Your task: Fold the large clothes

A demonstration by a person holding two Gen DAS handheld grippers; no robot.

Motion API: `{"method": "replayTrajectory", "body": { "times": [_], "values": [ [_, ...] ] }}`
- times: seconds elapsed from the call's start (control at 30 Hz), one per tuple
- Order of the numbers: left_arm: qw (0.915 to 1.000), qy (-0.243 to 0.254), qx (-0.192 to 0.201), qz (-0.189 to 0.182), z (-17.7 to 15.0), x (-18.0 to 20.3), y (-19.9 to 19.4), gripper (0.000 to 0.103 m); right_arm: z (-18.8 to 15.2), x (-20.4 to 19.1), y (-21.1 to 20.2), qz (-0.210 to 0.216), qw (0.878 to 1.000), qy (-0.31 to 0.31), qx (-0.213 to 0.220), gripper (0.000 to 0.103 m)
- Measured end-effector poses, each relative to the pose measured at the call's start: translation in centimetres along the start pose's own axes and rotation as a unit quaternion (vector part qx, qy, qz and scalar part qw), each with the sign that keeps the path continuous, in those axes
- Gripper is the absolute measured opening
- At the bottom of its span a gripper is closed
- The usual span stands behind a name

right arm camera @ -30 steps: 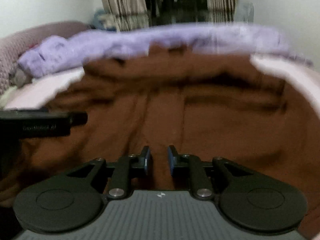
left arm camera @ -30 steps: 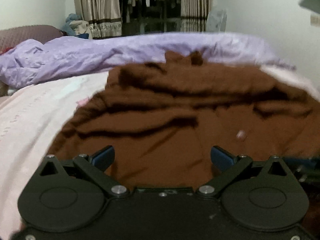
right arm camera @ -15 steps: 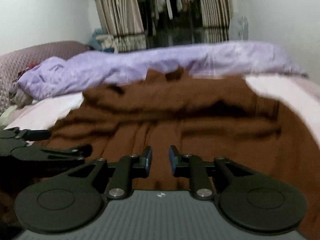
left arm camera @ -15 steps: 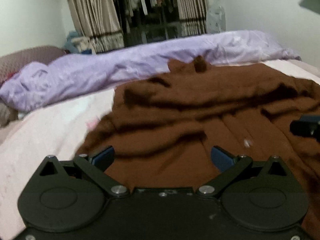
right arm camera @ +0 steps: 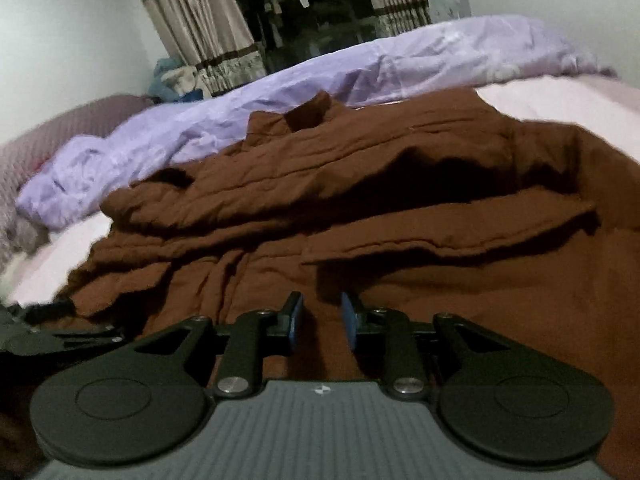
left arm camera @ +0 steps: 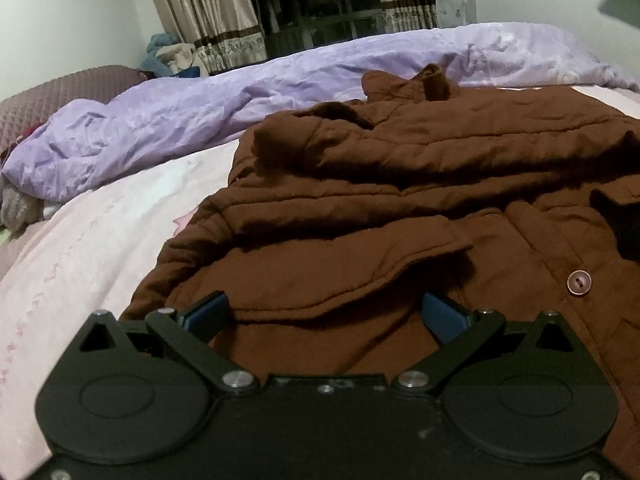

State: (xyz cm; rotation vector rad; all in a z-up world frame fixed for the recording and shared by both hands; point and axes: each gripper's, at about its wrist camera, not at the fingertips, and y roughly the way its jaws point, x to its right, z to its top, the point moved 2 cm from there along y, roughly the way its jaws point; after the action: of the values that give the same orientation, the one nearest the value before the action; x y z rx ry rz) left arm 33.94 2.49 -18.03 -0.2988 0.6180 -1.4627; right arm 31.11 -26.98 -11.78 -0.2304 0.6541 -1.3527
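Observation:
A large brown quilted coat (left arm camera: 400,208) lies rumpled on the pink bed sheet (left arm camera: 100,240), collar toward the far side, a button (left arm camera: 579,281) showing at the right. My left gripper (left arm camera: 326,316) is open wide, low over the coat's near hem, holding nothing. In the right wrist view the same coat (right arm camera: 360,208) fills the middle. My right gripper (right arm camera: 320,316) has its jaws a narrow gap apart just above the near cloth, with nothing between them. The left gripper's black body (right arm camera: 48,332) shows at the left edge of the right wrist view.
A crumpled lilac duvet (left arm camera: 200,112) lies along the far side of the bed. A mauve headboard (left arm camera: 48,92) is at the far left. Curtains (left arm camera: 208,12) and a dark rack of hanging clothes stand behind, with a pile of clothes (left arm camera: 172,56) below.
Both cameras have dropped and steadied near the coat's hem. The coat's folds look the same. The left gripper stays wide open and the right stays narrowly parted.

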Motion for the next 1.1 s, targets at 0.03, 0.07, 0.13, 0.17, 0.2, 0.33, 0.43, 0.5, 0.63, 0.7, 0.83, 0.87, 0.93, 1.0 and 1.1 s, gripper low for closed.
{"method": "replayTrajectory", "body": {
  "times": [0.03, 0.07, 0.13, 0.17, 0.2, 0.33, 0.43, 0.5, 0.63, 0.7, 0.83, 0.87, 0.93, 1.0, 1.1],
  "values": [
    [1.0000, -0.006, 0.000, 0.002, 0.0, -0.2, 0.0, 0.103, -0.1, 0.3, -0.3, -0.004, 1.000, -0.002, 0.000, 0.018],
    [0.9999, -0.011, 0.001, 0.007, -0.1, -0.5, -0.2, 0.103, -0.1, 0.6, -0.5, -0.006, 1.000, -0.005, 0.001, 0.018],
    [0.9997, -0.019, 0.000, 0.016, -0.1, -1.2, -0.1, 0.103, 0.0, 1.2, -1.0, -0.018, 1.000, -0.026, -0.001, 0.018],
    [0.9996, -0.017, -0.004, 0.022, -0.2, -1.5, -0.2, 0.103, 0.1, 1.5, -1.3, -0.027, 0.999, -0.044, -0.002, 0.018],
    [0.9994, -0.011, -0.010, 0.031, -0.3, -1.9, -0.2, 0.103, 0.1, 1.7, -1.6, -0.040, 0.997, -0.068, -0.004, 0.018],
    [0.9976, 0.005, -0.001, 0.069, -1.2, -3.9, -0.9, 0.103, 0.2, 4.7, -3.7, -0.145, 0.983, -0.112, 0.008, 0.025],
    [0.9964, -0.018, -0.015, 0.082, -1.9, -6.5, -0.7, 0.103, 0.3, 8.6, -5.7, -0.137, 0.989, -0.050, 0.019, 0.024],
    [0.9952, -0.030, -0.026, 0.090, -2.2, -8.1, -0.6, 0.103, 0.5, 10.6, -6.7, -0.108, 0.994, 0.006, 0.020, 0.012],
    [0.9945, -0.072, -0.037, 0.066, -2.8, -10.7, -0.7, 0.103, 0.4, 11.8, -7.5, -0.108, 0.993, 0.032, 0.022, 0.000],
    [0.9941, -0.083, -0.039, 0.058, -3.0, -11.5, -0.9, 0.103, 0.2, 11.3, -7.8, -0.119, 0.992, 0.025, 0.023, 0.000],
    [0.9939, -0.081, -0.044, 0.060, -3.5, -12.9, -1.2, 0.103, 0.3, 11.4, -9.1, -0.144, 0.989, 0.015, 0.032, 0.000],
    [0.9935, -0.083, -0.048, 0.061, -3.8, -13.2, -1.4, 0.103, 0.3, 11.7, -9.5, -0.145, 0.989, 0.017, 0.034, 0.000],
    [0.9936, -0.084, -0.056, 0.051, -4.4, -13.8, -1.9, 0.103, 0.2, 12.0, -10.4, -0.157, 0.987, 0.014, 0.040, 0.012],
    [0.9930, -0.091, -0.072, 0.023, -4.7, -14.2, -2.1, 0.103, 0.1, 12.2, -11.1, -0.154, 0.987, 0.014, 0.045, 0.029],
    [0.9874, -0.122, -0.096, -0.027, -5.0, -15.3, -1.9, 0.103, -0.1, 11.7, -10.9, -0.180, 0.983, -0.003, 0.034, 0.087]
  ]
}}
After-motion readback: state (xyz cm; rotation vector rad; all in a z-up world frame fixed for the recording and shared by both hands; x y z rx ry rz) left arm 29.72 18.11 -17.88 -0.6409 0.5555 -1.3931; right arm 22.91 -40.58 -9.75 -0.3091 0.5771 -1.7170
